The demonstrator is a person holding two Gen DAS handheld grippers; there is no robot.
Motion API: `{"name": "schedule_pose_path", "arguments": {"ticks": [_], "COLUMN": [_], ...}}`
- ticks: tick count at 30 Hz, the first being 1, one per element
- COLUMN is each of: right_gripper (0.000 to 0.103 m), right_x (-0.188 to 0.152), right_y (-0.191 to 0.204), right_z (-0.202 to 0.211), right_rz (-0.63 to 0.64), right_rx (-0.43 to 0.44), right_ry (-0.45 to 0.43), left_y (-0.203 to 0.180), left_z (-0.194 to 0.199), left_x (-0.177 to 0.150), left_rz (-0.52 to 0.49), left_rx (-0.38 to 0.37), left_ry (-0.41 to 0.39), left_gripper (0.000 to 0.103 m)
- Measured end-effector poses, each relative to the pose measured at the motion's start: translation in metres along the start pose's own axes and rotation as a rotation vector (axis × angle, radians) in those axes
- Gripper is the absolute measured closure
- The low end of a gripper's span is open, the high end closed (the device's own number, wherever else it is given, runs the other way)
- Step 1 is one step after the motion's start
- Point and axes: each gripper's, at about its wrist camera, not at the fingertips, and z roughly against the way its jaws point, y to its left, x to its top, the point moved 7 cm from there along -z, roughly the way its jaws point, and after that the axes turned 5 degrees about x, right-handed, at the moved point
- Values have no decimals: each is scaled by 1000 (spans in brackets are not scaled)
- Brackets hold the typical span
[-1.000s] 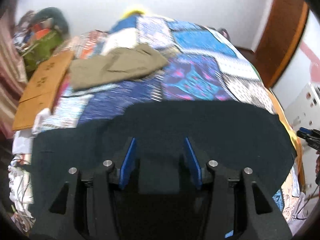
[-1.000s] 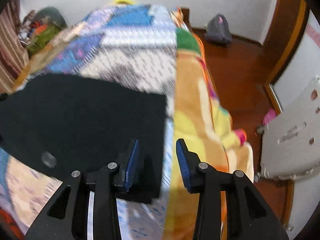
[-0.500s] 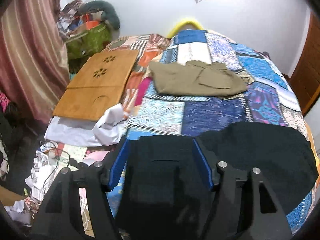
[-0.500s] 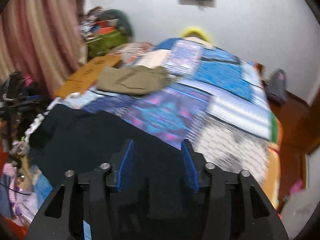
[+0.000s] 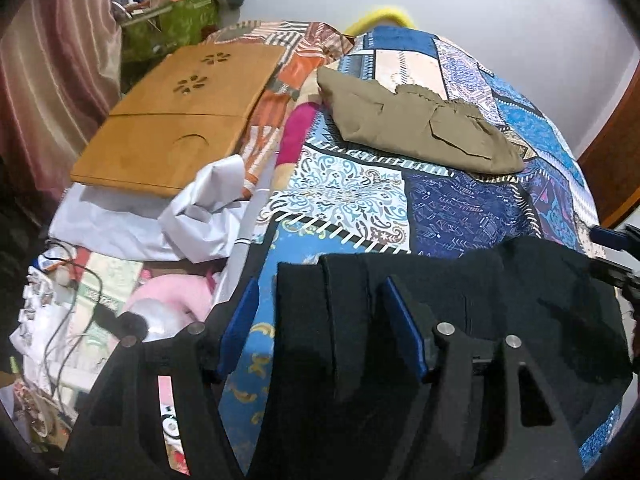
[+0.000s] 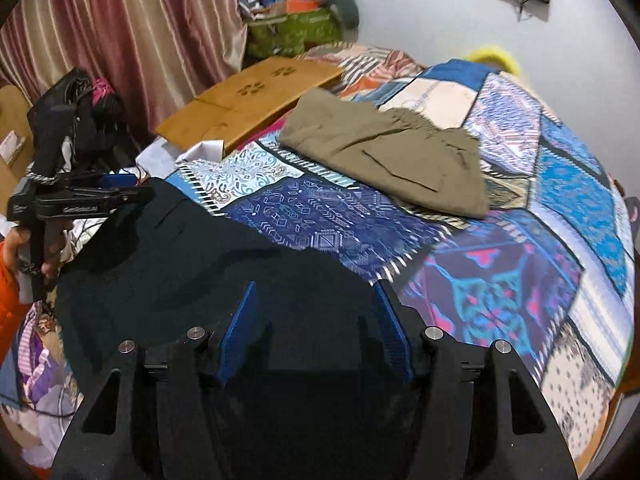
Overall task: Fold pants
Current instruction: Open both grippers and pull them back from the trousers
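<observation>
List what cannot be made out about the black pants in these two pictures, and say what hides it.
- Left wrist view: the near end of the black pants is covered by the left gripper.
- Right wrist view: the pants' near edge is hidden under the right gripper; dark cloth hides any folds.

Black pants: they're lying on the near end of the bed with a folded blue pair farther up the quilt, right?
Not quite. The folded pair farther up the quilt is olive-khaki, not blue; the right wrist view shows it. The black pants do lie on the near end.
</observation>
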Motion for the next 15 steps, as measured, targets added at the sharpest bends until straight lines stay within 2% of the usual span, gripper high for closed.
{"name": "schedule_pose_path", "arguments": {"ticks": [4, 7, 9, 12, 14, 15], "right_gripper": [47, 48, 50, 65, 81, 86], "right_x": [11, 12, 10, 3, 0, -1], "right_y": [-3, -5, -7, -8, -7, -8], "right_z": [-26, -40, -52, -65, -70, -71], "right_rz": [18, 19, 7, 5, 13, 19], "right_rx": [-2, 16, 45, 69, 71, 68], "right_ry": [36, 85, 117, 174, 187, 184], "left_y": [-4, -8, -11, -16, -19, -20], "left_z": [-9, -15, -16, -13, -9, -7], "left_x": [1, 1, 0, 1, 1, 1], "left_rz": [4, -1, -2, -21, -45, -54], "left_rx": [-51, -75, -98, -100, -80, -71], "left_ry": [17, 24, 23, 7, -13, -23], "left_gripper": [44, 54, 68, 79, 82, 83]}}
